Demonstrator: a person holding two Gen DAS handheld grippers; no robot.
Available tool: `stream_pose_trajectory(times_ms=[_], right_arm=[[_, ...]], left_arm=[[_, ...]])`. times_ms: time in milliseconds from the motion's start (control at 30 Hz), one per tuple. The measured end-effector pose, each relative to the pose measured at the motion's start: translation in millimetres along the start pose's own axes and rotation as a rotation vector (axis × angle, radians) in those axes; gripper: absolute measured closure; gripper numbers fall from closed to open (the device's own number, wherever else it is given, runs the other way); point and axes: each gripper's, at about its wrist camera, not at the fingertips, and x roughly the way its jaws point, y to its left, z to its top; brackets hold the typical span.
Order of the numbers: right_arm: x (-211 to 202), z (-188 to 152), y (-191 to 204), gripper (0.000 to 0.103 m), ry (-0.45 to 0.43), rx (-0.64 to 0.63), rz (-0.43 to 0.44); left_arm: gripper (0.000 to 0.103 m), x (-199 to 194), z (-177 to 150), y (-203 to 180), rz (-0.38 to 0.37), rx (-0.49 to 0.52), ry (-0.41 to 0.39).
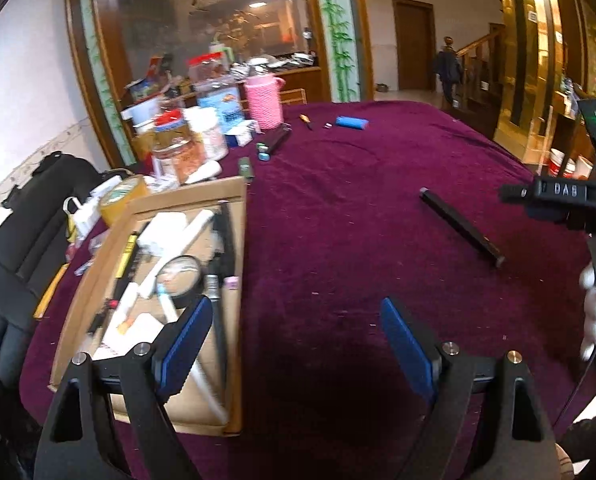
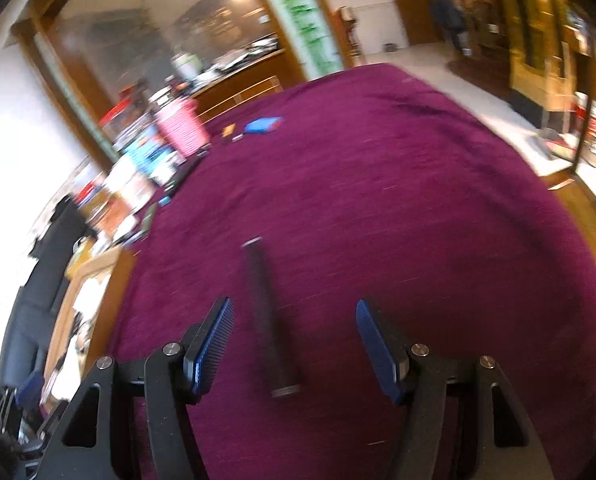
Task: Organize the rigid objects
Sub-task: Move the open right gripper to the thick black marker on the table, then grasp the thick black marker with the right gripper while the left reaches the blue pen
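While it lies on the cloth, black rod [image 2: 269, 320] sits between open right jaws.

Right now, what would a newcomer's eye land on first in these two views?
The deep purple tablecloth fills both views, mostly bare in the middle. A black stick lies alone on it, between the right gripper's blue-padded fingers but not touched by them. The cardboard box crammed with small items sits at the table's left side, just past the open, empty left gripper.
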Motion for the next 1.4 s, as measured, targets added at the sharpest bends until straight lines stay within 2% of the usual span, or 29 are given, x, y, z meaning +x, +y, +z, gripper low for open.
stream_pose_trajectory(times_ms=[167, 233, 333, 400, 433, 467, 500, 533, 633, 800, 933, 1000, 1100, 1200, 1267, 1333, 1400], right_arm=[[9.4, 8.3, -10.3, 0.035, 0.044, -0.030, -0.035], [19.3, 6.9, 0.6, 0.035, 0.072, -0.077, -0.031], [42.2, 3.3, 27.4, 0.035, 0.122, -0.167, -0.037], [64.0, 1.5, 43.8, 0.035, 0.170, -0.229, -0.074], [71.5, -1.0, 53.8, 0.040, 0.177, -0.275, -0.109], [74.5, -4.4, 62.0, 0.052, 0.177, -0.332, -0.139], [75.7, -6.5, 69.2, 0.073, 0.181, -0.370, -0.166], [75.3, -7.9, 73.4, 0.087, 0.190, -0.381, -0.155], [68.5, -11.3, 72.5, 0.087, 0.230, -0.334, -0.040], [54.8, -17.8, 63.4, 0.087, 0.213, -0.261, 0.048], [42.0, -16.2, 60.3, 0.087, 0.173, -0.249, 0.075], [41.7, -14.5, 64.0, 0.087, 0.172, -0.244, 0.095], [42.2, -16.3, 67.6, 0.087, 0.183, -0.232, 0.121], [49.2, -16.5, 74.3, 0.087, 0.205, -0.208, 0.153], [51.6, -18.6, 80.2, 0.087, 0.216, -0.198, 0.166], [53.3, -20.6, 87.1, 0.087, 0.223, -0.199, 0.168], [53.8, -22.6, 95.4, 0.087, 0.231, -0.204, 0.161]], left_arm=[[0.018, 10.8, -0.7, -14.4, -0.063, 0.008, 0.041], [0.018, 11.6, -3.0, -19.3, -0.071, 0.007, 0.045], [0.018, 3.5, -9.6, -32.8, -0.139, 0.021, 0.032], [0.018, -4.3, -15.1, -44.7, -0.172, 0.058, 0.007], [0.018, -9.0, -18.5, -49.5, -0.193, 0.079, -0.008], [0.018, -11.9, -20.8, -51.4, -0.211, 0.092, -0.013], [0.018, -13.2, -22.2, -51.7, -0.222, 0.096, -0.014], [0.018, -15.3, -24.9, -50.1, -0.230, 0.096, -0.016], [0.018, -13.7, -26.2, -38.1, -0.238, 0.057, -0.006], [0.018, -15.6, -21.4, -6.6, -0.242, -0.021, -0.028], [0.018, -24.0, -8.5, 39.6, -0.183, -0.055, -0.081], [0.018, -28.9, -0.5, 80.3, -0.129, -0.101, -0.106], [0.018, -21.0, 8.0, 160.9, -0.041, -0.207, -0.095], [0.018, 12.3, 9.6, 250.9, 0.004, -0.296, -0.031], [0.018, 39.4, 6.9, 295.3, -0.020, -0.342, 0.022], [0.018, 67.6, 0.1, 328.7, -0.065, -0.382, 0.075], [0.018, 96.1, -5.0, 350.7, -0.066, -0.389, 0.123]])
